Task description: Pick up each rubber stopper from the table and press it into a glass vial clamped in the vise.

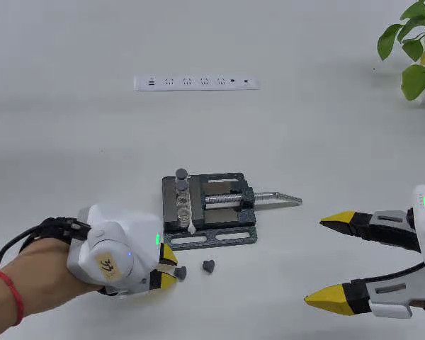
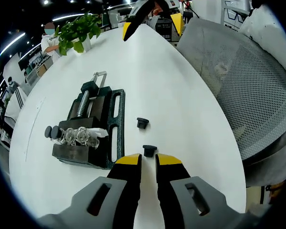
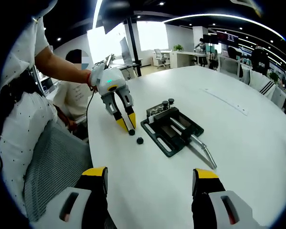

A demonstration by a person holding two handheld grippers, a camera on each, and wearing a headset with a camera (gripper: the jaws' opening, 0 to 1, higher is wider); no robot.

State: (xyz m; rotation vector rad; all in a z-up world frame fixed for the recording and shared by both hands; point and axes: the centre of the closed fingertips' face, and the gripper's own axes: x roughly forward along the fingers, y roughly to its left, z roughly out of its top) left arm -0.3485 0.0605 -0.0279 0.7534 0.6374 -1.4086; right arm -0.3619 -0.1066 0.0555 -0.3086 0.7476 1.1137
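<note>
While held low at near-left of white surface (image 1: 71,156), left claw (image 1: 171,269) w/ yellow tips nearly together, only a narrow slit btwn. Sits right at 1st rubber stopper (image 1: 180,272); can't tell if pinched or just ahead of tips. Same in left gripper view: claw (image 2: 148,160) rising from bottom, stopper (image 2: 149,150) at tip ends, flat on surface. From right gripper view, left claw (image 3: 127,125) angled down at that stopper (image 3: 131,132).

2nd stopper (image 1: 208,266) loose just beside 1st, near front rail of vise (image 1: 219,234); also seen at (image 2: 142,122) and (image 3: 139,140).

Vise (image 2: 97,102) dark, mid-surface, screw handle (image 1: 280,198) sticking out to right. Row of glass vials (image 1: 183,205) clamped in it; two dark caps (image 2: 51,132) already seated at far end of row, remaining vials (image 2: 81,136) clear and uncapped.

Right claw (image 1: 317,262) at near-right, well apart from vise, tips wide apart, nothing btwn; likewise in own view (image 3: 150,174).

Writing: pale sticker (image 1: 108,265) on left gripper body w/ handwritten marks, poss. "33", not sure. White power strip (image 1: 195,83) at far side, no legible text. Plant (image 1: 414,49) at far-right corner.
</note>
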